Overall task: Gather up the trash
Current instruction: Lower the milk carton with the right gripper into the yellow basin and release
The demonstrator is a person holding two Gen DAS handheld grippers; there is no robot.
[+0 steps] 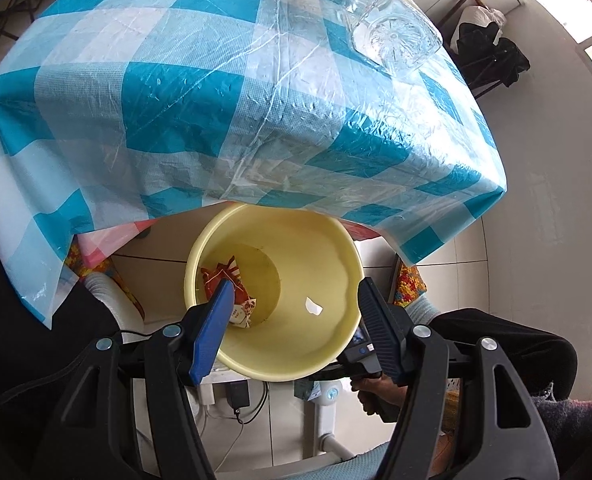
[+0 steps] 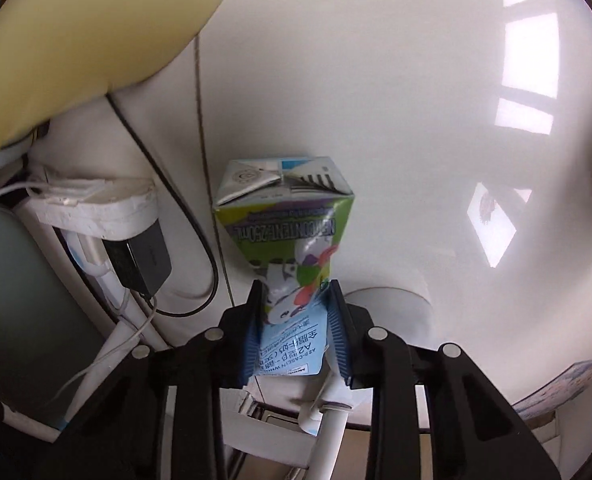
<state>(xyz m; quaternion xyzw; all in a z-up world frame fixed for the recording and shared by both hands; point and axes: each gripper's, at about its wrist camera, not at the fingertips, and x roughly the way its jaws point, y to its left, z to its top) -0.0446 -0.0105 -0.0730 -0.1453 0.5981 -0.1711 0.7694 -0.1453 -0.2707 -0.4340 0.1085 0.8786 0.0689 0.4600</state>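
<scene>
Since the bin [image 1: 274, 292] sits low, we pinch the carton [image 2: 286, 240] with right gripper [image 2: 294, 332] fingers near floor (left gripper [image 1: 292, 332] fingers wide, empty)

A glossy plastic tablecloth [image 1: 224, 92] is patterned in teal, pale-blue and white checks. A pale-yellow round plastic bin [image 1: 336, 344] is seen, with a red-and-white printed wrapper [image 1: 240, 300] inside. A small drink carton [image 2: 288, 224] is printed in green, white and light blue.
</scene>
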